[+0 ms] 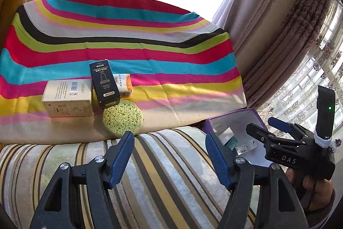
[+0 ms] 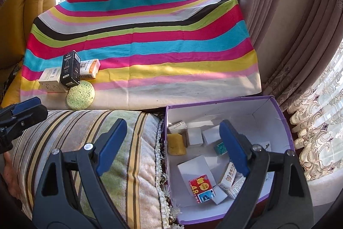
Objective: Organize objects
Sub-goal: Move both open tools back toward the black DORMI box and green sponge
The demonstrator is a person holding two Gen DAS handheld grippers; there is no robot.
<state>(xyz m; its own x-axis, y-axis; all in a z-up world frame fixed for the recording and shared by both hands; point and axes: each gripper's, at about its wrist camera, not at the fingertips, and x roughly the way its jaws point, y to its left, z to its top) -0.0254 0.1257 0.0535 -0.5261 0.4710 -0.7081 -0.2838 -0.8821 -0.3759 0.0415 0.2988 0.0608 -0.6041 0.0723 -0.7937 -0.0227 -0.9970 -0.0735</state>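
Four items remain on the striped cloth (image 2: 150,53): a green sponge (image 2: 80,95) at its near edge, a black box (image 2: 69,70) upright behind it, a beige box (image 2: 50,78) and an orange-ended box (image 2: 90,68) flanking; evidently awaiting collection; the purple box (image 2: 278,113) at right already holds sorted cartons; left gripper (image 1: 169,156) and right gripper (image 2: 171,147) both gape, empty, the right above that box.

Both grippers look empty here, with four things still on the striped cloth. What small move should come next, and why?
Probably reach the left gripper forward to the green sponge. It lies nearest, at the cloth's front edge, just beyond the open fingers, and nothing blocks it. The black box leans over it, so come in low. The right gripper already hangs open over the purple box, which holds small items.
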